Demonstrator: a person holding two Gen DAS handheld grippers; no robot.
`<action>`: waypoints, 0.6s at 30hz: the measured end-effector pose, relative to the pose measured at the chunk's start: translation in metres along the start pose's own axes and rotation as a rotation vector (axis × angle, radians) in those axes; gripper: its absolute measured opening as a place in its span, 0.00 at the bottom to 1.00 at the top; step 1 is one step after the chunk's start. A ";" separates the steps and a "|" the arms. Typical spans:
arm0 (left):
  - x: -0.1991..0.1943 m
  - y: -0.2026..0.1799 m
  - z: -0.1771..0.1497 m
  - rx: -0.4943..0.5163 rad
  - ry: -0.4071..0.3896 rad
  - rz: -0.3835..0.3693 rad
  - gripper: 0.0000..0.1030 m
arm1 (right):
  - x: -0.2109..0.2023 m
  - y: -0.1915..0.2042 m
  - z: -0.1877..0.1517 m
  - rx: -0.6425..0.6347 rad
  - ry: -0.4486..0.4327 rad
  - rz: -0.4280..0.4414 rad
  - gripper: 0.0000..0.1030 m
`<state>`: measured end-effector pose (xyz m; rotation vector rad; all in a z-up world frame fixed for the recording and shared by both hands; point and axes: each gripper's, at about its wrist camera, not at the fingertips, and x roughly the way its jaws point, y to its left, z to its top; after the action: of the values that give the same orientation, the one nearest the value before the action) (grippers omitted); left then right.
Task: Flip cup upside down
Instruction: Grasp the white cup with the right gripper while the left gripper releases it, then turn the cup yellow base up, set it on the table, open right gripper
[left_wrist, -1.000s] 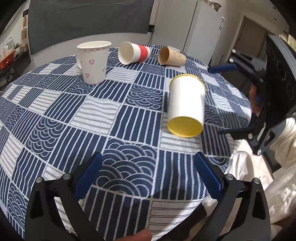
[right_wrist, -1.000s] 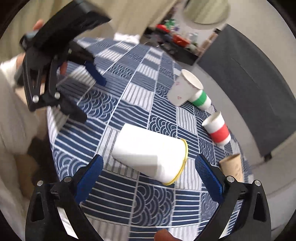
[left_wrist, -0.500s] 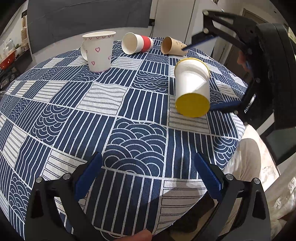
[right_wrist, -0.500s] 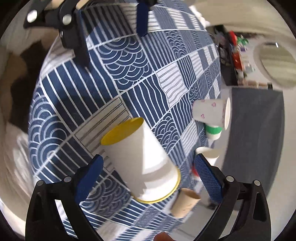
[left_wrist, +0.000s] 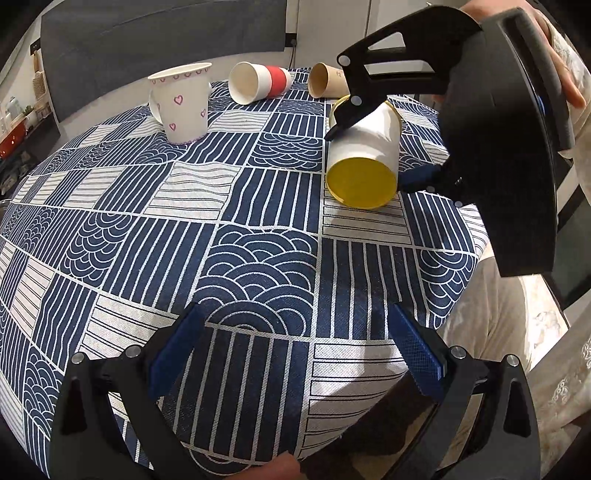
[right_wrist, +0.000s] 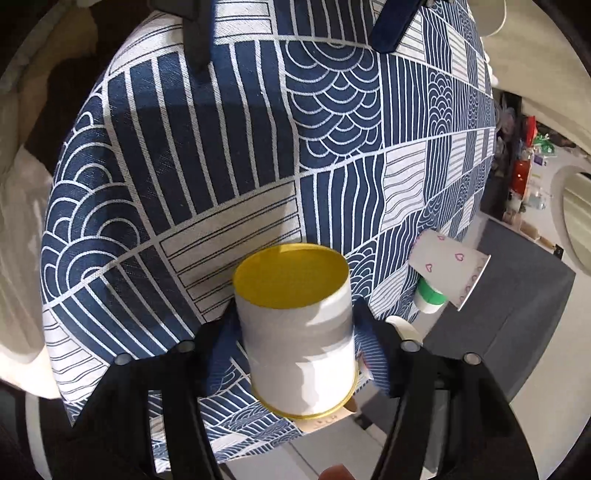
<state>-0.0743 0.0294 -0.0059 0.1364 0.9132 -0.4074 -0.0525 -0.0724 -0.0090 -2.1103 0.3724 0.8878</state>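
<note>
Fingers (right_wrist: 373, 354) of the right gripper (right_wrist: 295, 343) clench the white cup (right_wrist: 299, 332) at the lower middle of the right wrist frame, its yellow base tilted up. Left gripper (left_wrist: 295, 350) fingers stand released at the frame's bottom, above the blue patterned bench (left_wrist: 221, 240). Other cups (left_wrist: 183, 103) sit upper left.

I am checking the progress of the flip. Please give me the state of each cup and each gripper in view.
Yellow cup: on its side, gripped, yellow base toward the left camera.
Heart cup: upright, mouth up.
Red-banded cup: on its side.
Brown cup: on its side.
Green-banded cup: mostly hidden, cannot tell.
Right gripper: shut on the yellow cup.
Left gripper: open, holding nothing.
</note>
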 end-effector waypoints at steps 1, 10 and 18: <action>0.002 0.001 0.000 -0.002 0.005 0.004 0.94 | 0.001 -0.002 -0.002 0.018 -0.003 0.014 0.55; -0.004 0.015 0.012 -0.079 -0.056 0.036 0.94 | -0.026 -0.029 -0.042 0.287 -0.177 0.018 0.55; -0.022 0.035 0.026 -0.152 -0.158 0.073 0.94 | -0.034 -0.060 -0.079 0.605 -0.430 0.052 0.55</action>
<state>-0.0528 0.0604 0.0248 -0.0021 0.7780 -0.2760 -0.0078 -0.0958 0.0831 -1.3261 0.4061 1.0692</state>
